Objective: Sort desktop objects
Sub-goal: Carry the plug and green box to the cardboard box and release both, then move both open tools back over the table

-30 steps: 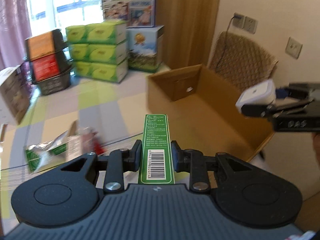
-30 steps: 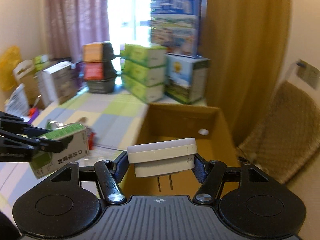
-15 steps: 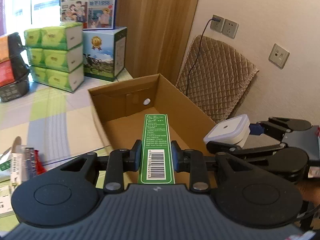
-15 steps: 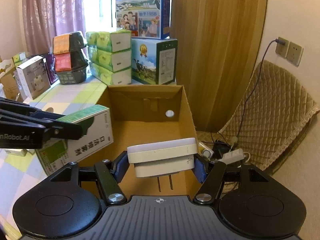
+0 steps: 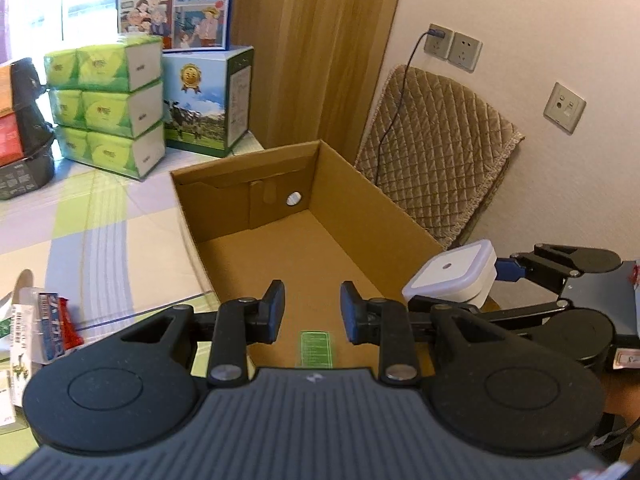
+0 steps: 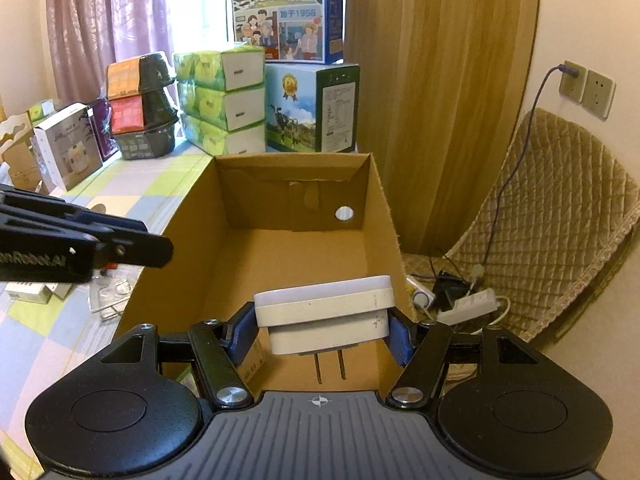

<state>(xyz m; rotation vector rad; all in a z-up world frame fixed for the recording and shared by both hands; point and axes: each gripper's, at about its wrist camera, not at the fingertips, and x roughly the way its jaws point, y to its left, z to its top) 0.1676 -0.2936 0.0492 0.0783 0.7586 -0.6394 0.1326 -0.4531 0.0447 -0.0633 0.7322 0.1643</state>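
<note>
Over the cardboard box [image 5: 372, 220]: left gripper [image 5: 312, 312] spread wide and empty, green carton [image 5: 316, 350] lying on the box floor below. Right gripper [image 6: 322, 334] clamped on white plug-in night light [image 6: 324, 314], above the near end. Next, likely: releasing it inside.

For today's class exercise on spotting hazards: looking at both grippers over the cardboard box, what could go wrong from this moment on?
1. The right gripper holds the white plug adapter near the cardboard box right wall; released there, it might clip the rim and fall outside.
2. The green box lies in the box below the open left gripper; the adapter could land on it, prongs down.
3. The two grippers are close together and could collide.
</note>
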